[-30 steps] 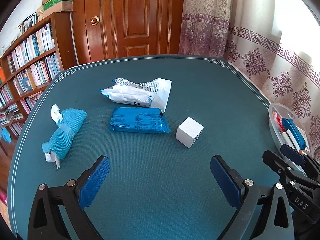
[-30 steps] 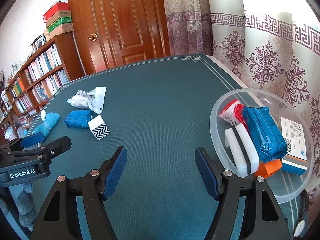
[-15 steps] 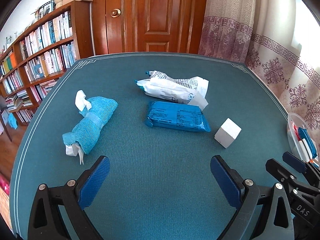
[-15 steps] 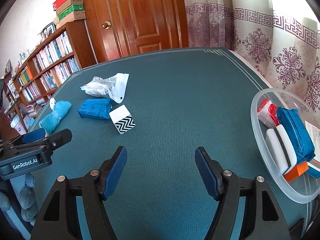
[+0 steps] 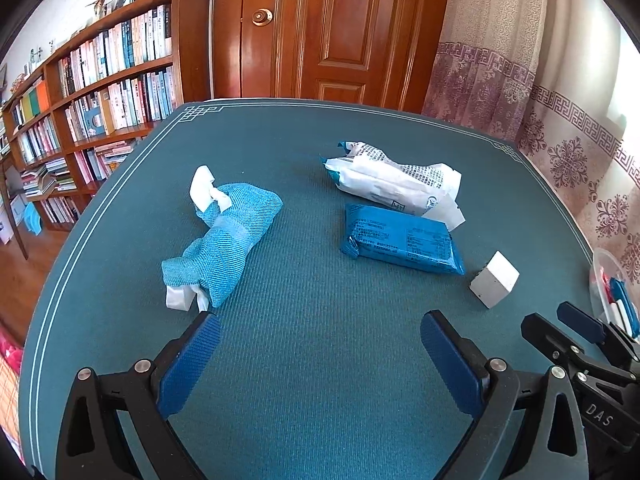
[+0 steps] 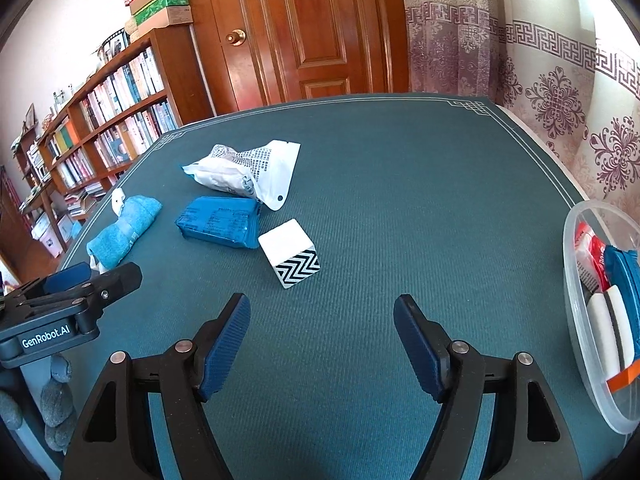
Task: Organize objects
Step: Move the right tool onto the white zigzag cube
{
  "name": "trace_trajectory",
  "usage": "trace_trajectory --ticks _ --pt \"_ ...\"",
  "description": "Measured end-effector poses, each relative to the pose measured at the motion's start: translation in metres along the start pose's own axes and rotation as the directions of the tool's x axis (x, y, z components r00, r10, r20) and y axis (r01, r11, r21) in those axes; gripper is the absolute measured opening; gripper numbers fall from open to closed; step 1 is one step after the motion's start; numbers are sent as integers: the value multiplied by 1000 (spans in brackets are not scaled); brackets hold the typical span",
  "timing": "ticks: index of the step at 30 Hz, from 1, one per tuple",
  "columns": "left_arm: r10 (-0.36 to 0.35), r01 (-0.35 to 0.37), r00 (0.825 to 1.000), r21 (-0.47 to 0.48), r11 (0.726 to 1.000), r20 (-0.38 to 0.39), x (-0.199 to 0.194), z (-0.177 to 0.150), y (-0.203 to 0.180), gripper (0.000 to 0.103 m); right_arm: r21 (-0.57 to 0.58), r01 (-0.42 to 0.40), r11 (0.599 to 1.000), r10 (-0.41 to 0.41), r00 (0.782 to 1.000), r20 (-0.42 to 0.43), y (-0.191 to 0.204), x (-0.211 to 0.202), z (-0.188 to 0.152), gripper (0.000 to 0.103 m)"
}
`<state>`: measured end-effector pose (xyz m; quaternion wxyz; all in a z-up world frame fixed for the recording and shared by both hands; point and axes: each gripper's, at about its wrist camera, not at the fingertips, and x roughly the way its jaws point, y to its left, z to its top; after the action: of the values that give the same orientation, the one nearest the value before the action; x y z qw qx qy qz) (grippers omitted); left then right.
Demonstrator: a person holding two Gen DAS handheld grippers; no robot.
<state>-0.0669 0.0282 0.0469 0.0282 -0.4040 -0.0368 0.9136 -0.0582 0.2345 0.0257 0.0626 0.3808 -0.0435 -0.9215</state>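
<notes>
Left tool [image 5: 320, 334] and right tool [image 6: 322, 312] both spread empty, cube's [image 6: 291, 253] zigzag face only in right view

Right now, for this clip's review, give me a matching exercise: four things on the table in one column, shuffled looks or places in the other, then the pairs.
Things:
1. rolled cloth
2. flat packet
3. cube
4. clear bowl

Descriptions:
A. zigzag-patterned side
B. far right, holding packets and a sponge
C. blue knit, white ends
D. blue wrapper beside the white bag

Pairs: 1-C, 2-D, 3-A, 4-B
</notes>
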Motion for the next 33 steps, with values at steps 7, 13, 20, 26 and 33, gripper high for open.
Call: trace_trajectory --ticks 7,13,20,26,33 --pt "-6 6 1000 -9 1000 -8 3 -1 5 102 -29 -5 1000 5 1000 -1 10 18 11 75" --pt "-1 1 1000 -30 1000 -12 5 0 13 102 -34 13 999 -14 1000 -13 10 42 20 75" --pt "11 -12 1000 -63 998 -14 6 2 24 102 -41 -5 999 4 999 -36 12 56 27 75" --pt "39 -39 999 -100 994 1 2 7 41 102 -74 -14 997 11 999 -48 21 64 31 72" --pt "106 -105 994 -155 982 1 3 16 68 102 -56 -27 998 25 999 -42 17 64 31 65"
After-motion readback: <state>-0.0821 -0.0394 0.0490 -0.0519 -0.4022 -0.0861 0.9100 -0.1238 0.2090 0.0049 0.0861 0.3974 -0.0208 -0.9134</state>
